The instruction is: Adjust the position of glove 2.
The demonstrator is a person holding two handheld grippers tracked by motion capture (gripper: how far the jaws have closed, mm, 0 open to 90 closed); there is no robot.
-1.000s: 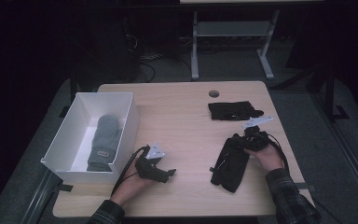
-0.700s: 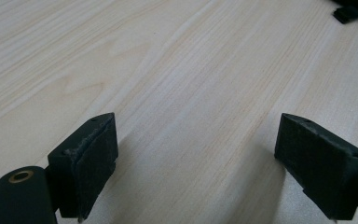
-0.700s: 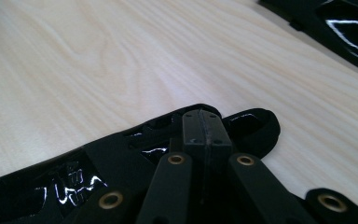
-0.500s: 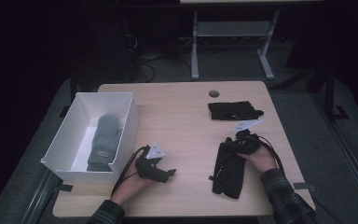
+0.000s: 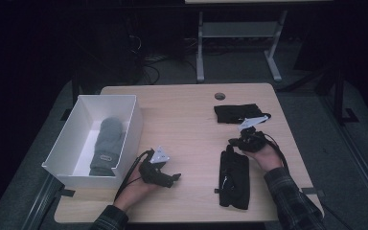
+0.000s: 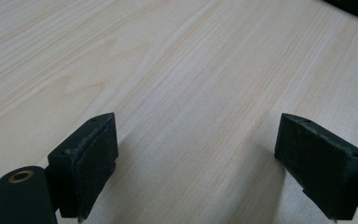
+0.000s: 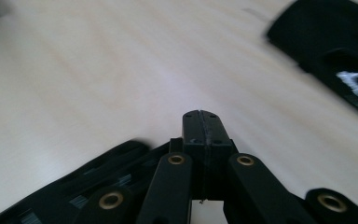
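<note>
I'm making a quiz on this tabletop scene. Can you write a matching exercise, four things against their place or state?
Things:
1. grey mitten
2. left gripper
3. right gripper
4. black glove

Place or state:
a. jaws pressed together
b. flat on the table's near right part
c. inside the white box
d. jaws wide apart over bare wood

Pairs: 1-c, 2-d, 3-a, 4-b

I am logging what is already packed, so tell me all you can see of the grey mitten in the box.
The grey mitten looks like soft knitted or fleece fabric, one piece with a rounded tip and a straight cuff. A small dark label sits near the cuff. It lies flat on the floor of the white box, lengthwise, tip toward the far end and cuff toward the person, close to the box's right wall. Neither gripper touches it.
</note>
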